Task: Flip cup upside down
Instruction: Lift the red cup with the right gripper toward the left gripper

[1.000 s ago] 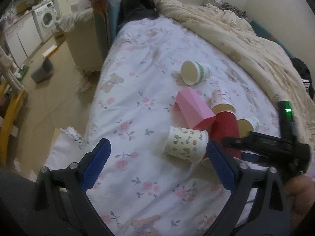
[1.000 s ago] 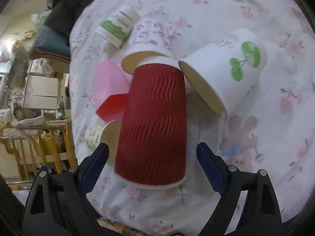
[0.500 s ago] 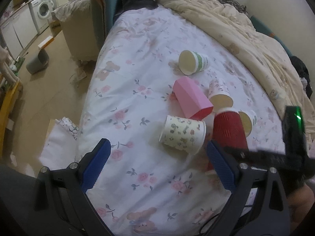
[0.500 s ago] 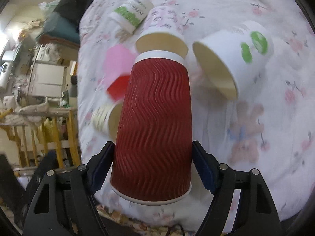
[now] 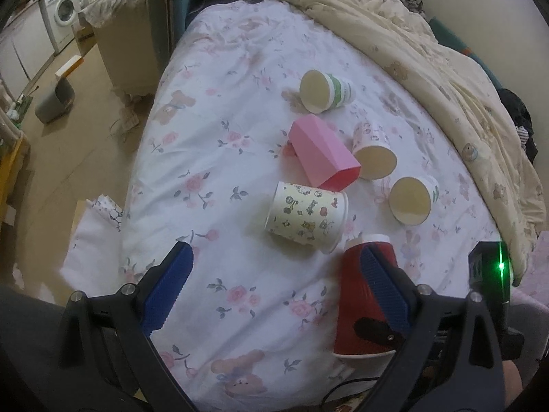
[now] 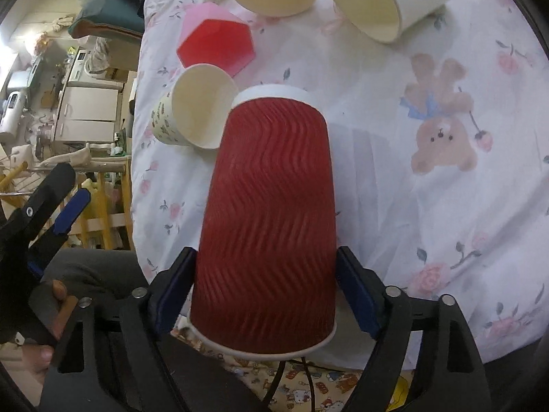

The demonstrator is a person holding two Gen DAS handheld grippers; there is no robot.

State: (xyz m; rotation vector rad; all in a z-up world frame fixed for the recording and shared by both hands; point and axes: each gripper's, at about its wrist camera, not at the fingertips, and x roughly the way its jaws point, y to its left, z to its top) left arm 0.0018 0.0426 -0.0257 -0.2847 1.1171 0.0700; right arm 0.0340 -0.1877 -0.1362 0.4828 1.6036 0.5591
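My right gripper (image 6: 266,286) is shut on a red ribbed paper cup (image 6: 267,219), gripping it near its rim, base pointing away from me, above the near part of the bed. The same red cup (image 5: 360,295) shows in the left wrist view at the lower right, partly behind my left finger. My left gripper (image 5: 274,281) is open and empty over the floral sheet (image 5: 212,158). A cartoon-print cup (image 5: 305,216) lies on its side just beyond it.
A pink hexagonal cup (image 5: 322,154), a green-banded cup (image 5: 326,91), a patterned cup (image 5: 372,151) and a green-print white cup (image 5: 413,199) lie on their sides. A cream quilt (image 5: 429,61) covers the right. The bed edge drops to the floor (image 5: 79,120) at left.
My right gripper has closed on the red cup, lifted it from among the others and drawn it back toward me. The left gripper has pulled back and stayed open.
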